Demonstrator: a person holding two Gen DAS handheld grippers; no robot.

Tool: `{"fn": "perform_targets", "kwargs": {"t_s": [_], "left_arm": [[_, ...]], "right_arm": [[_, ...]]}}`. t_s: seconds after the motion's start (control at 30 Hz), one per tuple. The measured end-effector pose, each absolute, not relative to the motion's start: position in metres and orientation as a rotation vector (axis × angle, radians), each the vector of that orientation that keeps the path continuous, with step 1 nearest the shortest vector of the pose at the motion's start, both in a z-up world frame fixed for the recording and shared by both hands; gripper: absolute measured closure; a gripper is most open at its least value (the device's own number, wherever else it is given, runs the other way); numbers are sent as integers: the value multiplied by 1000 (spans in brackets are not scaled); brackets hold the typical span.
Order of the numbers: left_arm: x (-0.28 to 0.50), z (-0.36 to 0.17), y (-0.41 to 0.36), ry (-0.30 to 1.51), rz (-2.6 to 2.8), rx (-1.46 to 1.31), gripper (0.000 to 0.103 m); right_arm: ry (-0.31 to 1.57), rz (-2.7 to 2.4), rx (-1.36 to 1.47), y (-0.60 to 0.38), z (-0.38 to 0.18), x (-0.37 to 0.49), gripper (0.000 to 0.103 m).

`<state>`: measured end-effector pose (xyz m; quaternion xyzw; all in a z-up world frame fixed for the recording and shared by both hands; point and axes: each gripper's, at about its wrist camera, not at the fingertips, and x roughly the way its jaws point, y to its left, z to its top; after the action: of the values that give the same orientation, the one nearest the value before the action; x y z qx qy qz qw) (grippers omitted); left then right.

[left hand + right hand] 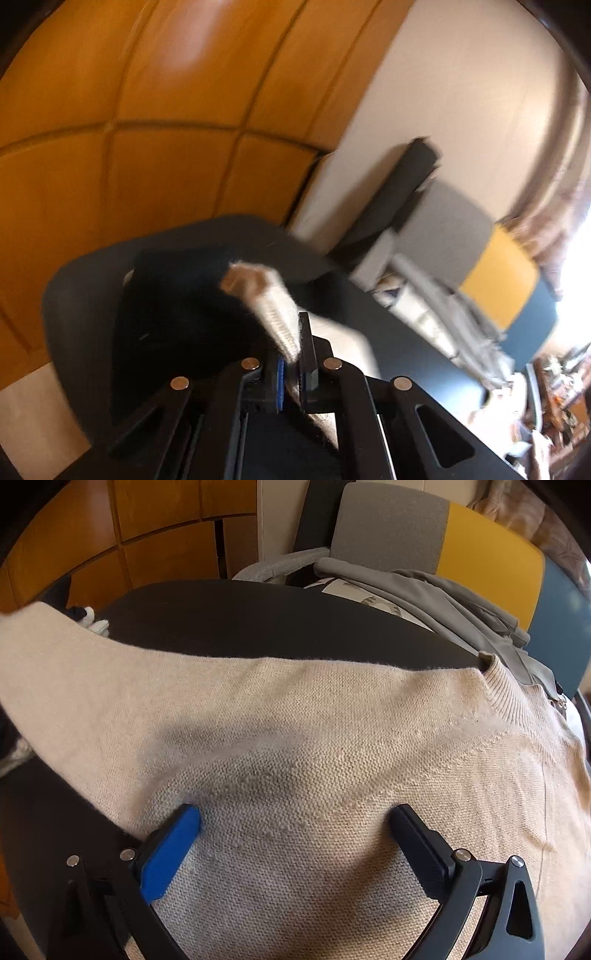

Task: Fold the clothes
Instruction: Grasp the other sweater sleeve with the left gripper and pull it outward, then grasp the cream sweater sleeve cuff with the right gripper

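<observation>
Right wrist view only: cream knitted sweater (pixel 295 720) spread over dark round tabletop (pixel 258 620), right tongs (pixel 295 818) released upon it. Left wrist view only: left tongs (pixel 293 354) clenched on ribbed sweater cuff (pixel 273 314), blurred, at 12 o'clock.

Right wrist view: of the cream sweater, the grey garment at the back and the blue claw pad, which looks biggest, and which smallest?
1. Cream sweater, filling most of the picture.
2. Grey garment.
3. Blue claw pad, though its nearness to the camera enlarges it.
</observation>
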<state>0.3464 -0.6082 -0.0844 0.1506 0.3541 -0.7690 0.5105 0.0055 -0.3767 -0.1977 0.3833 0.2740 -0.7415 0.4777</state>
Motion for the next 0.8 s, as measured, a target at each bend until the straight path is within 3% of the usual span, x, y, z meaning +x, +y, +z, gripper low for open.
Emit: {"fn": "perform_targets", "kwargs": {"t_s": [0.1, 0.4, 0.63, 0.8], "left_arm": [[359, -97, -613, 912, -1739, 364, 81], [358, -56, -550, 881, -1801, 213, 73], [238, -92, -428, 809, -2314, 567, 72], [174, -149, -340, 859, -2515, 877, 72]], "right_arm": [[664, -1811, 931, -376, -198, 7, 0], [524, -1765, 880, -310, -145, -4, 0], [457, -1892, 944, -142, -126, -28, 0], [357, -2050, 1076, -21, -141, -33, 0]]}}
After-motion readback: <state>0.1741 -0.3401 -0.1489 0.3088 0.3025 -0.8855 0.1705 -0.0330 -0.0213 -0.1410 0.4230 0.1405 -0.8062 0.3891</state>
